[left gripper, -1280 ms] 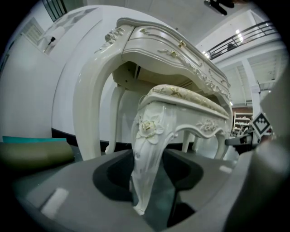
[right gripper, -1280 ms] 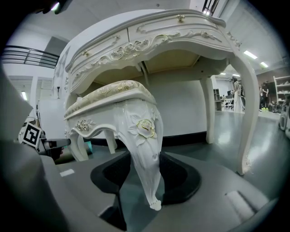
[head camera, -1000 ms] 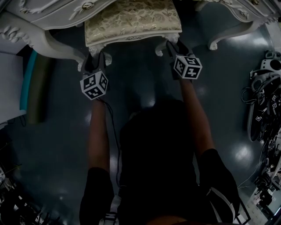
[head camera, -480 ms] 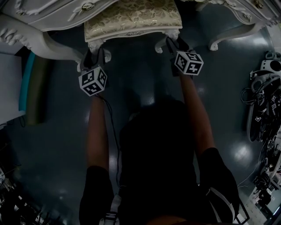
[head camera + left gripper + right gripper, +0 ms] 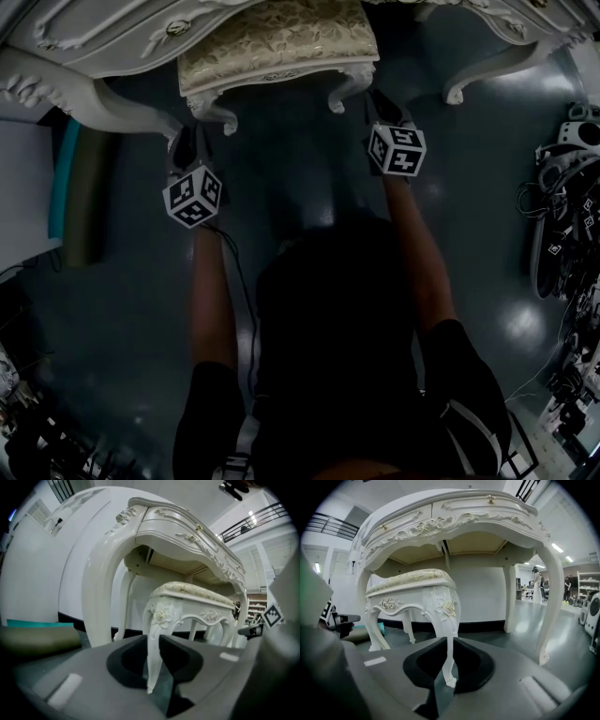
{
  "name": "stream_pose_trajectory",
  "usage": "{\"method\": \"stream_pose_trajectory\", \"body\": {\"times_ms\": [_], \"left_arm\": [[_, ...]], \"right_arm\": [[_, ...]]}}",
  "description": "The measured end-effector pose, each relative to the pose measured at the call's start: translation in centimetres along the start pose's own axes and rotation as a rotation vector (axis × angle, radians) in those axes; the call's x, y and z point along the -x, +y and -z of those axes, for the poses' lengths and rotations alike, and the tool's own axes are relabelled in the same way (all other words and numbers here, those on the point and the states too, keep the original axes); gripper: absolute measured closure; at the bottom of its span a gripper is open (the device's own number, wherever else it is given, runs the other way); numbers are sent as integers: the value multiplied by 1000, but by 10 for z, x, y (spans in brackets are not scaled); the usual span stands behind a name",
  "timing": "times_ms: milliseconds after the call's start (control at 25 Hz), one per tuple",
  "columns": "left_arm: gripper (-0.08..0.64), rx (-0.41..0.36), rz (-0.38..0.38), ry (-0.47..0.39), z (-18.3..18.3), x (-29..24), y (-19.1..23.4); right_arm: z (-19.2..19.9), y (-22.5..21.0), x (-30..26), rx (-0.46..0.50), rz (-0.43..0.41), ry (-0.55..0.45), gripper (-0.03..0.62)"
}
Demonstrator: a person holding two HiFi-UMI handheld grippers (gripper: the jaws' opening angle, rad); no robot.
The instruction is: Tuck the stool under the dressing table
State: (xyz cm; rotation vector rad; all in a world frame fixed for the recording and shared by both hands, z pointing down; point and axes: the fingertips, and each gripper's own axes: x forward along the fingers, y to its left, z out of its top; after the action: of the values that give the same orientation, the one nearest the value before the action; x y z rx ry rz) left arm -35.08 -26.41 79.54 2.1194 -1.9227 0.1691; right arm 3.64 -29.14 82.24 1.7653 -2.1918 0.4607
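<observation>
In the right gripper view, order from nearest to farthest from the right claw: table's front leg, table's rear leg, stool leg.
1. Stool leg, centre, between the jaws of the right claw, which have just been closing.
2. Table's front leg, far right.
3. Table's rear leg, farther back, centre-right.

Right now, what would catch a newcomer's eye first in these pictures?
The ornate white dressing table with carved drawers and curved legs dominates the top of the head view. Partly under it stands a matching stool with a pale floral cushion, on a dark glossy floor.
</observation>
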Motion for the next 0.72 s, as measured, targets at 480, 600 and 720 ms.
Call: {"method": "stream_pose_trajectory", "body": {"times_ms": [480,600,720], "left_arm": [[552,10,-25,110,-70,89,-51],[552,13,-4,150,-101,117,-67],[552,17,2,184,-139,145,-81]], "right_arm": [[-26,37,76,-91,-73,188,595],[-50,49,107,-112,-88,227,596],[-80,65,139,-119,-103,267,596]]}}
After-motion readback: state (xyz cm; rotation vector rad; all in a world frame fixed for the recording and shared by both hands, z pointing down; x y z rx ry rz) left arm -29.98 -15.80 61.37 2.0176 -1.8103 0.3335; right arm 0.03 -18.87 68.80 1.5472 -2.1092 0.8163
